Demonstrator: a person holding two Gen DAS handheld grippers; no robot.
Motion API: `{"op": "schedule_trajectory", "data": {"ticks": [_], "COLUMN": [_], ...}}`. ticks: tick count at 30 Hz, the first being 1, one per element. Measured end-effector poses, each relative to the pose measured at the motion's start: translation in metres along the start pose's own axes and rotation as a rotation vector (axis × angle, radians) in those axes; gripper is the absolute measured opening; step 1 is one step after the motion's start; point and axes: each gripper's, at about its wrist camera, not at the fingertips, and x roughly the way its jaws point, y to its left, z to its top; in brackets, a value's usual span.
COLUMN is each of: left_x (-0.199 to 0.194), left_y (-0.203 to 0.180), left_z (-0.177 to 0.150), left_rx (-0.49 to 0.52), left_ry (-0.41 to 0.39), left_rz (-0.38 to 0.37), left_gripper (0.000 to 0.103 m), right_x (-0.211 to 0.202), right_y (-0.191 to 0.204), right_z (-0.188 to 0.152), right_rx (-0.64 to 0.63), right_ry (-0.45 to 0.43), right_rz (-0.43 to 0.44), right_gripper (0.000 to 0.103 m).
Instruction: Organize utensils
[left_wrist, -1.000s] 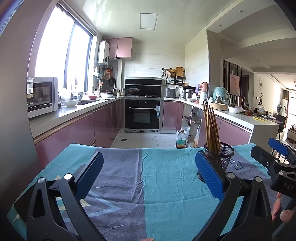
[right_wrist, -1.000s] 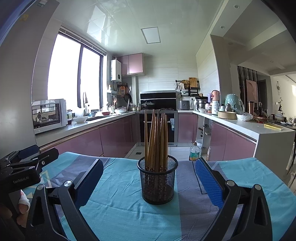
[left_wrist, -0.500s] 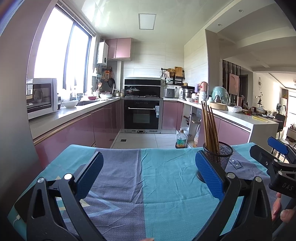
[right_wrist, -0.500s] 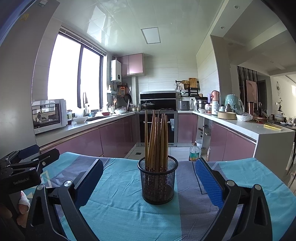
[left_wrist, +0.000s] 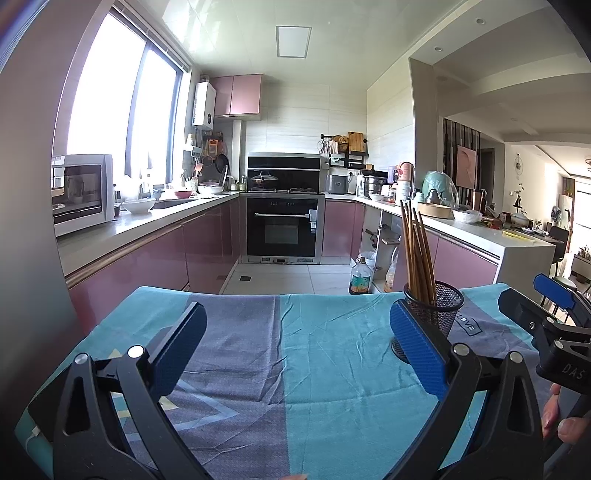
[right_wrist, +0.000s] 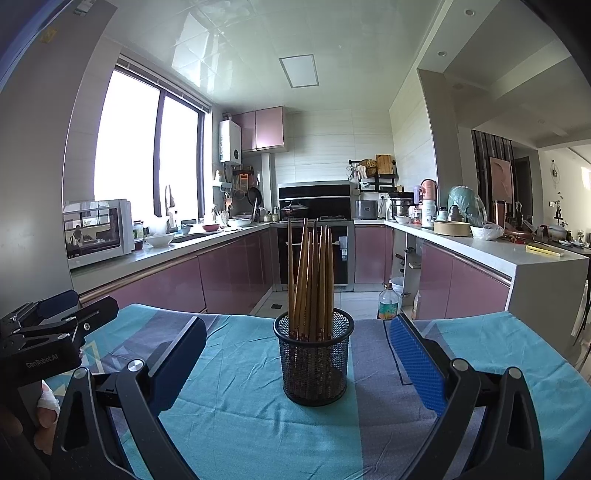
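Note:
A black mesh cup (right_wrist: 313, 365) stands upright on the blue and grey tablecloth (right_wrist: 240, 417), holding several brown wooden chopsticks (right_wrist: 312, 273). My right gripper (right_wrist: 298, 345) is open, with the cup centred just beyond its blue pads and nothing between them. In the left wrist view the same cup (left_wrist: 437, 308) and its chopsticks (left_wrist: 415, 251) sit partly behind my right-hand pad. My left gripper (left_wrist: 297, 338) is open over bare cloth (left_wrist: 288, 362), empty. Each gripper shows at the edge of the other's view.
The table's far edge drops to a tiled kitchen floor (left_wrist: 280, 275) with an oil bottle (right_wrist: 387, 301) on it. Pink cabinets, an oven (left_wrist: 283, 225) and a microwave (left_wrist: 79, 192) lie well beyond. A hand (left_wrist: 559, 417) holds the right gripper's handle.
Both views have shifted only slightly; the cup and chopsticks stay put and both grippers remain open.

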Motion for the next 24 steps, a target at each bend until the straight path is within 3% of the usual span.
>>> {"op": "schedule_trajectory", "data": {"ticks": [16, 24], "left_x": [0.001, 0.025], "left_y": [-0.004, -0.001], "left_z": [-0.004, -0.014], "left_rx": [0.017, -0.015], "left_ry": [0.015, 0.131], "left_rz": [-0.009, -0.002], "left_gripper": [0.098, 0.098], "right_x": [0.004, 0.014], "right_y": [0.001, -0.018], "right_z": [-0.003, -0.008], "right_rx": [0.006, 0.016], "right_ry": [0.015, 0.087], "right_rz": [0.012, -0.030], "right_gripper": [0.096, 0.096]}}
